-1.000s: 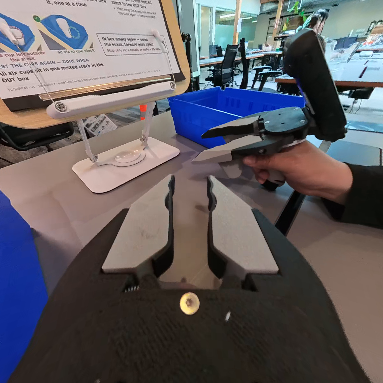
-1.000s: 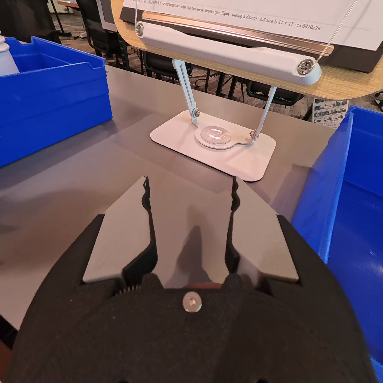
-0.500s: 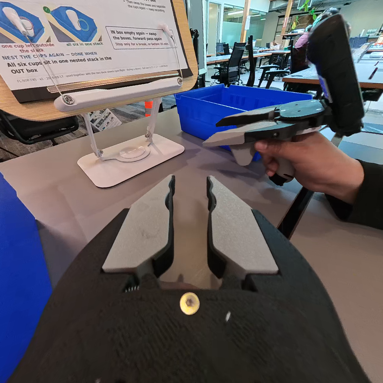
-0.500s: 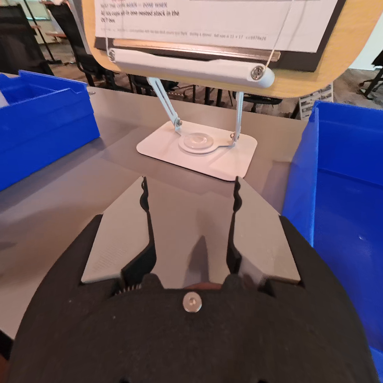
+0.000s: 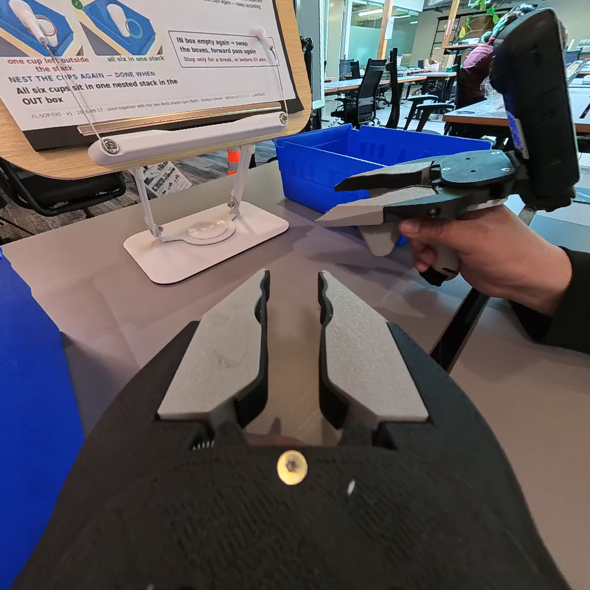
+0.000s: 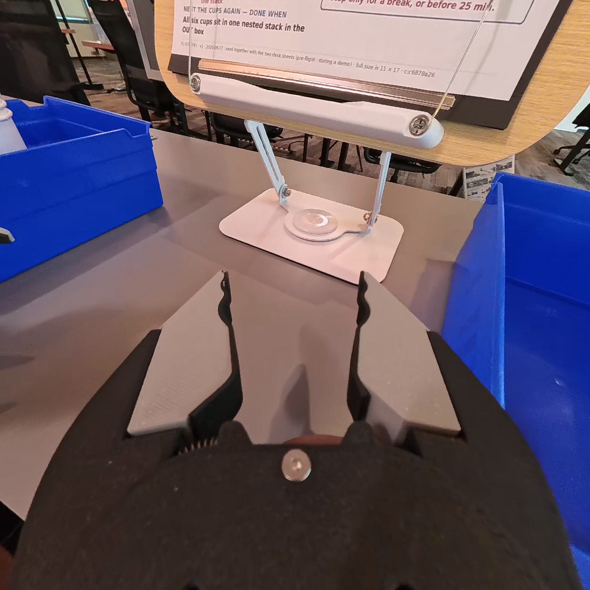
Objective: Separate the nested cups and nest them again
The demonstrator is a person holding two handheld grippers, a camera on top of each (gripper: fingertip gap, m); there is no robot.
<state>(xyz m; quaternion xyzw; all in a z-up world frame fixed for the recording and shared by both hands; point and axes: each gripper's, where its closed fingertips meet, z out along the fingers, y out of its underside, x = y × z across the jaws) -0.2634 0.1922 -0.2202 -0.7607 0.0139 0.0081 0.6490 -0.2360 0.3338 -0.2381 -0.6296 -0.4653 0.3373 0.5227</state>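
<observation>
My left gripper (image 5: 293, 277) hovers over the grey table (image 5: 95, 303), its jaws a little apart with nothing between them. My right gripper (image 6: 293, 277) is open wider and empty above the table. It also shows in the left wrist view (image 5: 327, 204), held by a hand (image 5: 485, 255) in front of the right blue bin (image 5: 306, 169). A white object (image 6: 8, 132), probably the cups, stands in the left blue bin (image 6: 79, 178) at the edge of the right wrist view. No other cup is in view.
A white stand (image 5: 204, 239) with an instruction sheet on a wooden board (image 5: 153, 64) stands at the back middle of the table, between the two bins. The right bin (image 6: 542, 319) looks empty. Office desks and chairs (image 5: 367, 92) are behind.
Both grippers have drawn back and tilted up a little, so the stand sits farther off. The right gripper has risen and shifted right in the left wrist view. Jaw gaps are unchanged.
</observation>
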